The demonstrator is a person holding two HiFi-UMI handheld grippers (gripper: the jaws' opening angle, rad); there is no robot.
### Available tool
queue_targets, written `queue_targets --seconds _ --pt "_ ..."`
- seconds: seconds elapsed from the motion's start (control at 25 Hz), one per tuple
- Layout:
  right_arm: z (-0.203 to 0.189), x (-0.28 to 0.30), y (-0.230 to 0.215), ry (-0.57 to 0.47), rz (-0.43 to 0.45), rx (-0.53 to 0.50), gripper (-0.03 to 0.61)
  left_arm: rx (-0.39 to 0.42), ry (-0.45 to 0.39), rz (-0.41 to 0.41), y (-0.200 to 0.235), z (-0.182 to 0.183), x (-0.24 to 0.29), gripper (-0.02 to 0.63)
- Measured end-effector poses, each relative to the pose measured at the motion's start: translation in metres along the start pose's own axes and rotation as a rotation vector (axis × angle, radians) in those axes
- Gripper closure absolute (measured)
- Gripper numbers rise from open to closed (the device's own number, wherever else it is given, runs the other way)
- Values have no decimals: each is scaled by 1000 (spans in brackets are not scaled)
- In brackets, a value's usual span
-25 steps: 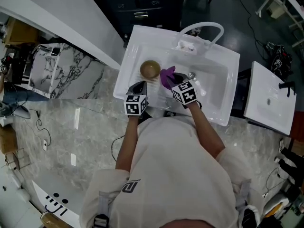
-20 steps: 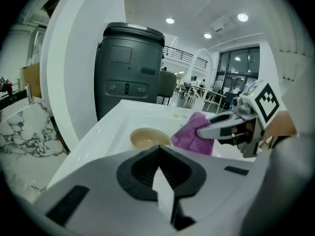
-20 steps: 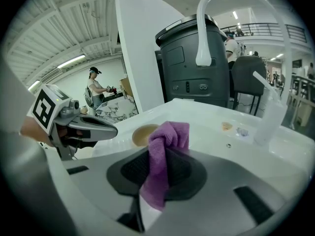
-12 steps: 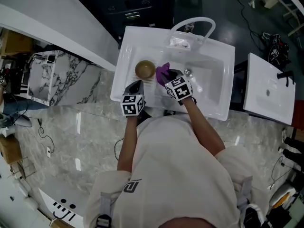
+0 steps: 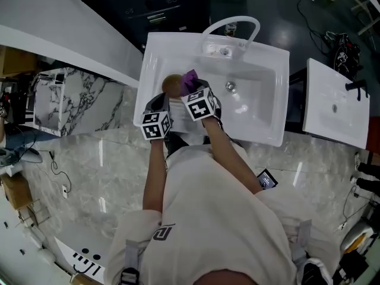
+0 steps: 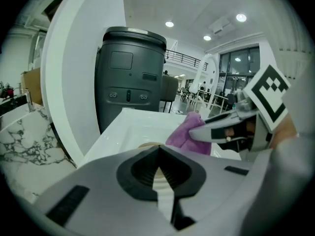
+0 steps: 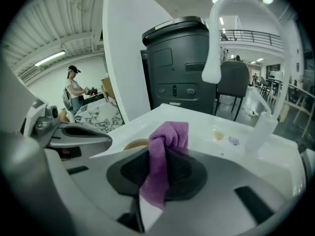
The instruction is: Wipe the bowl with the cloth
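Observation:
A tan bowl [image 5: 171, 83] is at the left end of the white sink [image 5: 261, 126]; its rim shows just past the jaws in the left gripper view [image 6: 147, 145]. My left gripper [image 5: 163, 100] [image 6: 158, 173] is shut, with a pale strip of the bowl's wall pinched between its jaws. My right gripper [image 5: 191, 88] [image 7: 152, 181] is shut on a purple cloth [image 5: 190, 78] [image 7: 165, 141]. The bunched cloth [image 6: 184, 134] sticks out past the jaw tips, against the bowl's right edge [image 7: 135, 144]. The bowl's inside is mostly hidden.
A curved white faucet [image 5: 231, 25] arches over the sink's far rim, and the drain [image 5: 230, 86] lies right of the grippers. A dark bin [image 6: 130, 82] stands behind the sink. Marble counter [image 5: 77, 94] lies left, another white basin [image 5: 335, 108] right. A person [image 7: 74, 90] stands far off.
The right gripper has carried the cloth left, from beside the bowl to its right edge. Both grippers have risen slightly, and the head view has shifted.

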State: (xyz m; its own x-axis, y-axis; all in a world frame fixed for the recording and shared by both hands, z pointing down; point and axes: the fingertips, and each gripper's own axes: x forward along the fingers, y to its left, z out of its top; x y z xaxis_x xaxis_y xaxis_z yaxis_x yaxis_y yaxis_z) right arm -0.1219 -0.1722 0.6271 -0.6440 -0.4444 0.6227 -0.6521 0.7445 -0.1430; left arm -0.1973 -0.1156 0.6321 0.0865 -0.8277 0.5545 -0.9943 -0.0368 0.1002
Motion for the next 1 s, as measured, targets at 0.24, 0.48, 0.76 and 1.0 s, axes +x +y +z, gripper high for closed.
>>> queue_targets --seconds 0.24,0.48,0.76,1.0 --pt "-3 7 25 43 19 -48 515 -54 -7 16 2 5 4 607" --pt "2 2 53 25 14 -70 515 -58 -15 28 0 11 -3 607" --pt "8 -7 65 8 17 -69 512 -57 -17 47 2 18 -12 607" --pt "-2 -11 68 26 29 -41 512 -49 5 49 -3 11 -15 607"
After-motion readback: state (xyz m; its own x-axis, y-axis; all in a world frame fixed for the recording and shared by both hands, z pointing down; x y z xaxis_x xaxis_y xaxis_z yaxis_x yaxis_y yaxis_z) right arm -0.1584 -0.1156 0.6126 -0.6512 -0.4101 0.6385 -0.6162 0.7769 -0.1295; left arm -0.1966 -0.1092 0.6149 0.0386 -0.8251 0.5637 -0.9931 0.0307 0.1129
